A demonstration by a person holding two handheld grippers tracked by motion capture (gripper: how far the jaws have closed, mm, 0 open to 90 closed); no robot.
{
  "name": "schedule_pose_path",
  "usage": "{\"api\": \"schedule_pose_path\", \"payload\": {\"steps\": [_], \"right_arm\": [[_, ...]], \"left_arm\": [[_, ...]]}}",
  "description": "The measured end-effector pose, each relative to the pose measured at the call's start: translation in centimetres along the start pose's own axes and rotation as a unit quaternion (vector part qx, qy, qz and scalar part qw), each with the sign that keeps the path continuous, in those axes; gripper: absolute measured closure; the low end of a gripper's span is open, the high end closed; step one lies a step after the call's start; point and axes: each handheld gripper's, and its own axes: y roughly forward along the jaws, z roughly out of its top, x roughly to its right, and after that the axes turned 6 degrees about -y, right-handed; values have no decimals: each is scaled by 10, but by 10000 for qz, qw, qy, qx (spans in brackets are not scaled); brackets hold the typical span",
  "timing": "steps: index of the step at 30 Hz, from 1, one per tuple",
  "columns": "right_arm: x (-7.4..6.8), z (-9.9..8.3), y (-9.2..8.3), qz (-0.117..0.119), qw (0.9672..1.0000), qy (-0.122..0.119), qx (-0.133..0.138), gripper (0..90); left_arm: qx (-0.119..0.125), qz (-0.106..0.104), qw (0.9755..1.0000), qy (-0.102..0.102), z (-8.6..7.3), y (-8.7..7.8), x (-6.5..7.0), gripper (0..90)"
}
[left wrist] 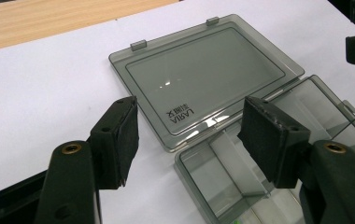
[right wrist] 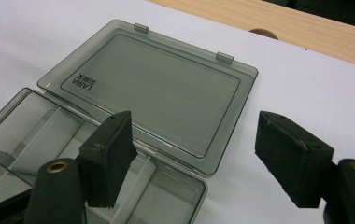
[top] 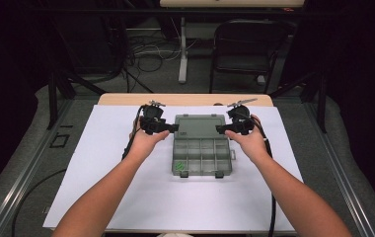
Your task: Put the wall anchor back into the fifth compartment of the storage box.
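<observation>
A smoky clear compartment box lies open on the white sheet. Its divided tray (top: 201, 157) is nearer me and its lid (top: 197, 125) lies flat on the far side. My left gripper (top: 172, 128) is at the lid's left edge and my right gripper (top: 221, 129) is at its right edge. In the left gripper view the lid (left wrist: 203, 74) and a tray corner (left wrist: 222, 177) lie beyond the open left gripper (left wrist: 194, 128), which holds nothing. The right gripper view has the lid (right wrist: 157, 93) and tray (right wrist: 40, 135) beyond the right gripper (right wrist: 199, 149), open and holding nothing.
The white sheet (top: 101, 163) covers most of a wooden table (top: 126, 98). A small green label (top: 179, 166) sits in the tray's near left cell. Beyond the table stand a black chair (top: 247, 47), a white table leg (top: 182, 49) and floor cables (top: 146, 49).
</observation>
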Motion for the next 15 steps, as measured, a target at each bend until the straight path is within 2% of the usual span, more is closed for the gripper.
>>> {"api": "schedule_pose_path", "payload": {"steps": [15], "right_arm": [[10, -3, 19, -62, 9998, 179, -17, 325]], "left_arm": [[-47, 56, 9997, -226, 2, 23, -10, 378]]}}
